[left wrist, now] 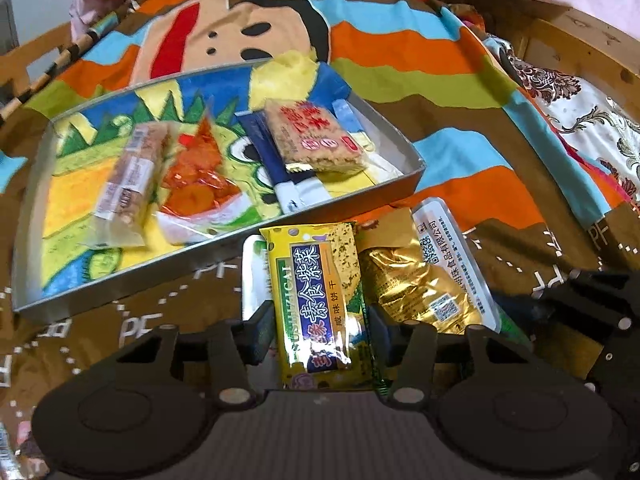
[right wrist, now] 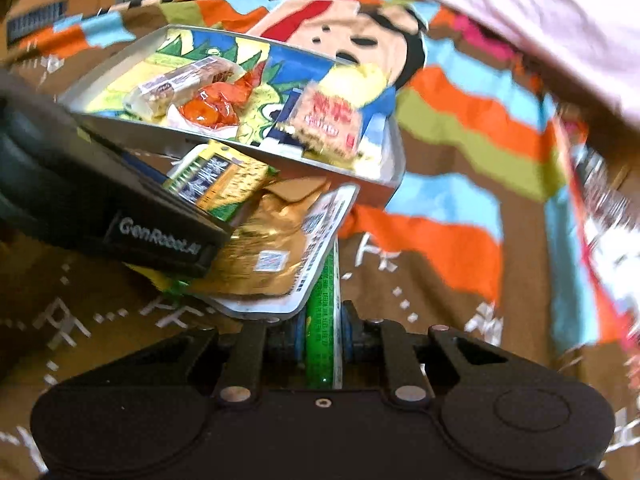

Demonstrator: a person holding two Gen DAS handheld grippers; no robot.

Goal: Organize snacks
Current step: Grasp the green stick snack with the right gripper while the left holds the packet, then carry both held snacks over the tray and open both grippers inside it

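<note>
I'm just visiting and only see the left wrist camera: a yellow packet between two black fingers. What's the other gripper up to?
Observer: The right gripper is shut on a green packet, held edge-on between its pads.
Operator: Where does that green packet lead?
Observer: It runs forward and slips under the edge of the gold pouch.
Operator: What does my gripper look like from over there?
Observer: The left gripper, closed on your yellow packet, bears white lettering on its side.
</note>
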